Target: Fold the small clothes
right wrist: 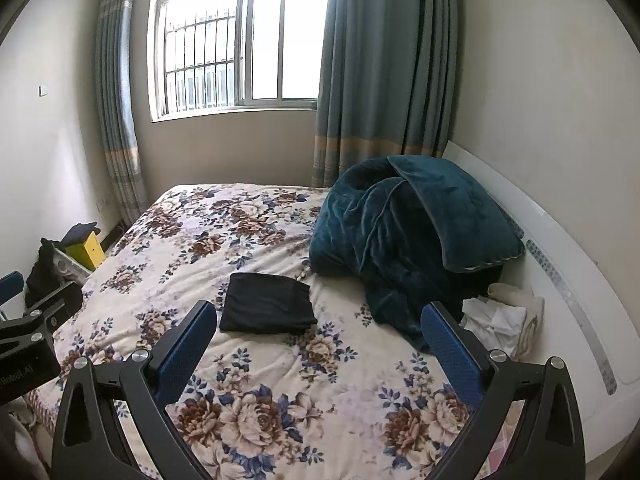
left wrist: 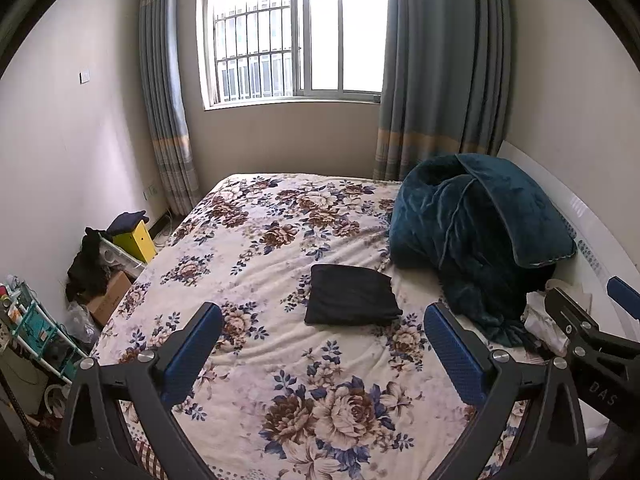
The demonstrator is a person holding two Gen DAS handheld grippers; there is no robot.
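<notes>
Left gripper (left wrist: 322,344): stood at the bottom of the left wrist view, its blue-padded fingers (left wrist: 194,350) spread wide apart with nothing between them, raised above the bedspread.
Right gripper (right wrist: 320,344): stood at the bottom of the right wrist view, blue pads likewise spread and gripping nothing; part of it also showed at the right edge of the left wrist view.
Black garment (left wrist: 352,295): lay folded into a flat, neat rectangle on the bed, at the centre of the left wrist view, between and beyond the left gripper's fingertips, touched by neither gripper. In the right wrist view it sat left of centre (right wrist: 267,304), just beyond the left-hand finger.
Bed (left wrist: 256,248): was covered by a cream spread with brown and blue flowers and filled the middle and lower frame.
Teal blanket (left wrist: 476,236): was heaped at centre right, just beside the garment's far right corner.
White cloths (right wrist: 500,316): lay crumpled at right, below the blanket and against the white headboard (right wrist: 560,240).
Window (left wrist: 296,32): was at upper centre, barred on its left half, with blue-grey curtains (left wrist: 440,68) on both sides.
Floor clutter: a yellow box (left wrist: 138,240), dark clothes and a cardboard box (left wrist: 110,298) sat at middle left beside the bed.
</notes>
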